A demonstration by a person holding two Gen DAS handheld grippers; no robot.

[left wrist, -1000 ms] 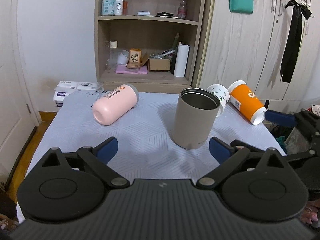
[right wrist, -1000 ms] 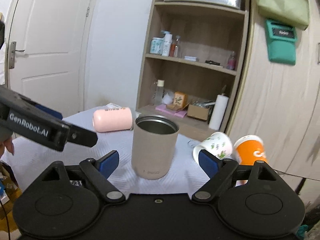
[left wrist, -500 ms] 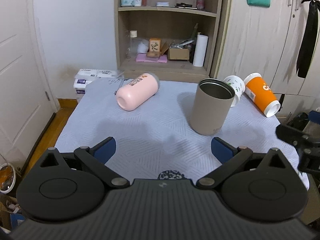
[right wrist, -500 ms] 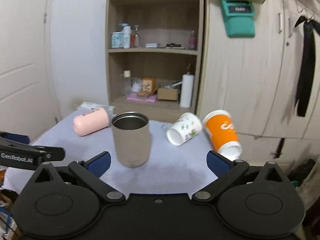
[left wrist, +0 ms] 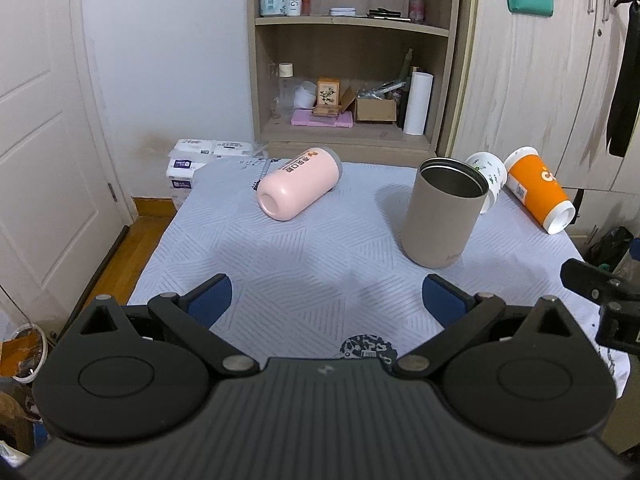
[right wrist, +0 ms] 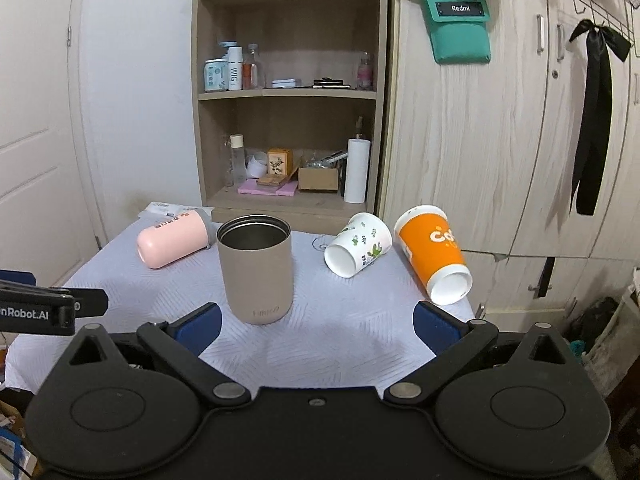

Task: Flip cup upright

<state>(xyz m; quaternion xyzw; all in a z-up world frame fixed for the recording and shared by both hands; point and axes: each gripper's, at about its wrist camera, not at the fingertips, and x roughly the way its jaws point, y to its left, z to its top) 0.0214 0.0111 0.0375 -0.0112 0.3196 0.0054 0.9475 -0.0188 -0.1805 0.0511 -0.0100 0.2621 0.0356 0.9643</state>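
A beige metal tumbler (left wrist: 444, 214) (right wrist: 256, 270) stands upright, mouth up, on the light patterned table cover (left wrist: 304, 264) (right wrist: 340, 344). A pink cup (left wrist: 298, 189) (right wrist: 172, 242), a white floral paper cup (left wrist: 488, 178) (right wrist: 358, 244) and an orange paper cup (left wrist: 536, 194) (right wrist: 434, 254) lie on their sides. My left gripper (left wrist: 326, 300) is open and empty, held back near the table's front edge. My right gripper (right wrist: 316, 326) is open and empty, just in front of the tumbler. Each gripper shows at the edge of the other's view.
A wooden shelf unit (left wrist: 352, 60) with bottles and boxes stands behind the table. Wardrobe doors (right wrist: 500, 140) are at the right, a white door (left wrist: 36, 140) at the left. Packs of tissues (left wrist: 200, 160) sit past the far left corner. The orange cup lies at the table's right edge.
Both grippers have pulled back from the tumbler and away from the table, so more of the table shows. The tumbler and the lying cups have not moved.
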